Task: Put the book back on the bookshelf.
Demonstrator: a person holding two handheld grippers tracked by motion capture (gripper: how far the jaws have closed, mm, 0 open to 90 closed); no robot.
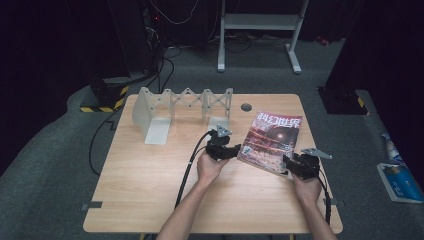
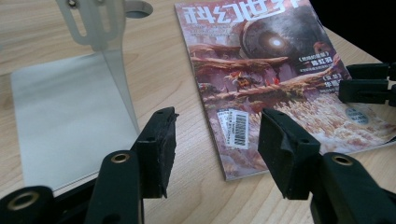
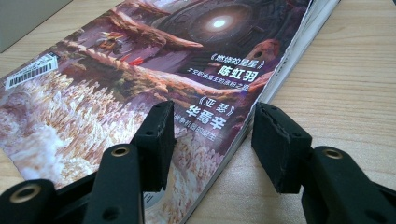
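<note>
The magazine (image 1: 270, 141) sits right of centre in the high view, flat on the table (image 1: 150, 190). The left gripper (image 2: 217, 144) has its jaws spread over the near corner (nothing pinched). The right gripper (image 3: 212, 140) is also spread, straddling the magazine's edge without pressing.

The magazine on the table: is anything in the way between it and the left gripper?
No, nothing visible. The left gripper has its jaws open at the near left corner of the magazine, with just bare table there. The metal book rack stands off to the side. The right gripper straddles the magazine's opposite edge.
</note>
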